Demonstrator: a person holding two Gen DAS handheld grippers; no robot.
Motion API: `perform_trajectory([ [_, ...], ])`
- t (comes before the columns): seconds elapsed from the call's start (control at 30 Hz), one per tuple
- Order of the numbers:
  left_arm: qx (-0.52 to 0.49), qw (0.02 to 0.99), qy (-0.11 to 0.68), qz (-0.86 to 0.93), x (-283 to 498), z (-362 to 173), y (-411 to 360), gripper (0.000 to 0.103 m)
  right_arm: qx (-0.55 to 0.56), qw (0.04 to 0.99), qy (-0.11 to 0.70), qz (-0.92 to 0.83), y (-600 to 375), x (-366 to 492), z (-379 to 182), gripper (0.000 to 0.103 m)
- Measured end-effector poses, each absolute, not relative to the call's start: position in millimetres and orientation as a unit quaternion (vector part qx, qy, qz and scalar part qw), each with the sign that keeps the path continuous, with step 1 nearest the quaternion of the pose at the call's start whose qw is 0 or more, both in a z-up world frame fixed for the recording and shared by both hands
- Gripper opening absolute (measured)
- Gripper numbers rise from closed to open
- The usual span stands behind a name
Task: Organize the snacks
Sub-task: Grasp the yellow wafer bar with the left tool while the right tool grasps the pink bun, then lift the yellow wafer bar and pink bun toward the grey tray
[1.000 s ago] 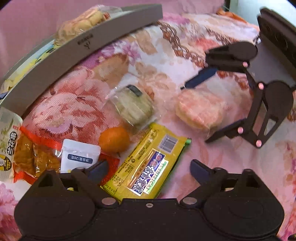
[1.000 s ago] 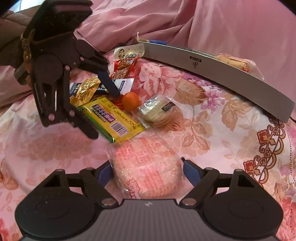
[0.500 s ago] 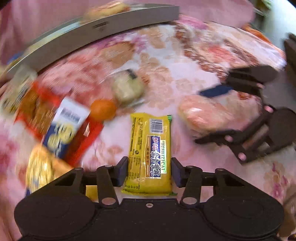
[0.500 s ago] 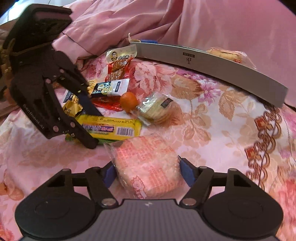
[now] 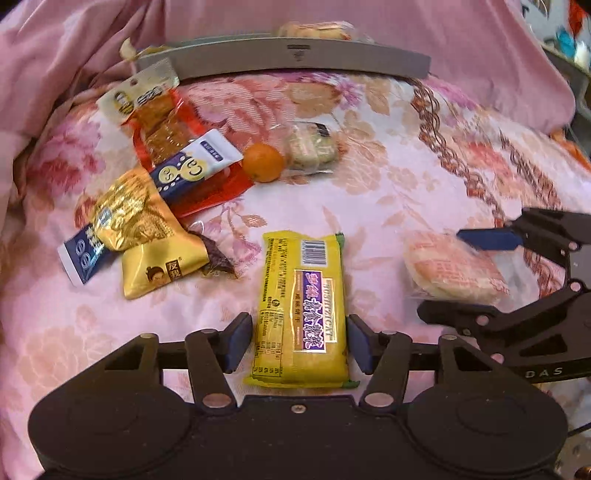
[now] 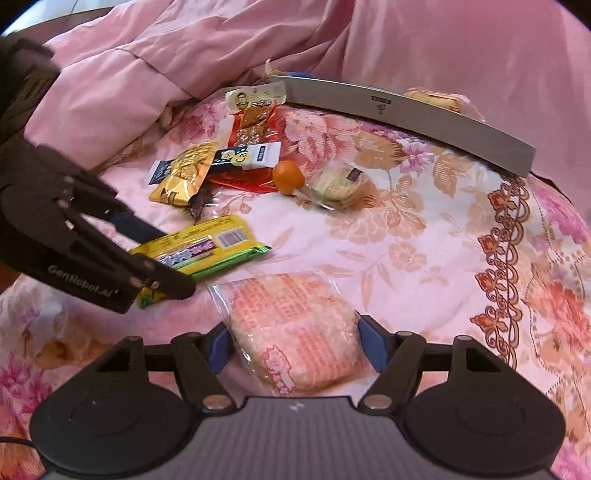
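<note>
A yellow wafer packet (image 5: 301, 306) lies lengthwise between the pads of my left gripper (image 5: 297, 341). Its jaws are opening: a gap shows at the left pad, while the right pad sits at the packet's edge. The right wrist view shows the same packet (image 6: 203, 251) on the flowered quilt. My right gripper (image 6: 295, 345) has a pink rice-cracker packet (image 6: 291, 332) between its blue pads. Both pads touch the wrapper, and the jaws are easing slightly wider. That gripper (image 5: 443, 275) and the pink packet (image 5: 450, 269) also appear at the right of the left wrist view.
A grey curved tray (image 5: 295, 55) lies at the back with a biscuit packet (image 5: 314, 29) inside. On the quilt are a small orange (image 5: 263, 162), a clear-wrapped cake (image 5: 314, 149), a red packet (image 5: 162, 129), a blue-white sachet (image 5: 195, 166) and a gold packet (image 5: 147, 236). Pink bedding is bunched behind.
My left gripper swung round the yellow packet, closed tight on it, then widened; the packet now lies lengthwise. My right gripper narrowed onto the pink packet and shifted with it.
</note>
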State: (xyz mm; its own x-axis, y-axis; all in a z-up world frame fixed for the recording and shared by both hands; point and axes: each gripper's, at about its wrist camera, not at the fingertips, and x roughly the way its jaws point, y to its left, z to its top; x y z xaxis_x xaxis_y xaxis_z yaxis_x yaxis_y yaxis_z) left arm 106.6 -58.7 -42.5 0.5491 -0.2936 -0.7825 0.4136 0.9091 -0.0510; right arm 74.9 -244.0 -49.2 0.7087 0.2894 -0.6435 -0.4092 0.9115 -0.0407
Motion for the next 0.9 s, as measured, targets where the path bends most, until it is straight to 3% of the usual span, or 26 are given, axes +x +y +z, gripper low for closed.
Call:
perform_trajectory([
  [0.17, 0.108, 0.885, 0.402, -0.207, 107.5, -46.0, -63.9, 0.071, -0.061, 0.918, 0.336, 0.202, -257.0, 81.8, -48.5, 0.086],
  [0.4, 0.12, 0.888, 0.387, -0.216, 114.1, -49.5, -64.5, 0.073, -0.058, 0.912, 0.345, 0.215, -257.2, 94.1, -54.2, 0.092],
  [0.47, 0.121, 0.889, 0.384, -0.22, 113.0, -49.6, -63.9, 0.069, -0.065, 0.911, 0.347, 0.214, -253.9, 96.3, -55.1, 0.092],
  [0.53, 0.122, 0.889, 0.38, -0.224, 111.7, -49.5, -63.6, 0.063, -0.067, 0.911, 0.348, 0.212, -250.9, 97.0, -56.3, 0.086],
  [0.6, 0.121, 0.888, 0.378, -0.229, 109.9, -48.8, -64.0, 0.052, -0.07, 0.911, 0.347, 0.211, -246.8, 94.8, -56.9, 0.082],
  [0.9, 0.103, 0.891, 0.378, -0.229, 106.4, -46.1, -60.3, 0.046, -0.066, 0.926, 0.331, 0.168, -232.1, 78.7, -56.5, 0.074],
])
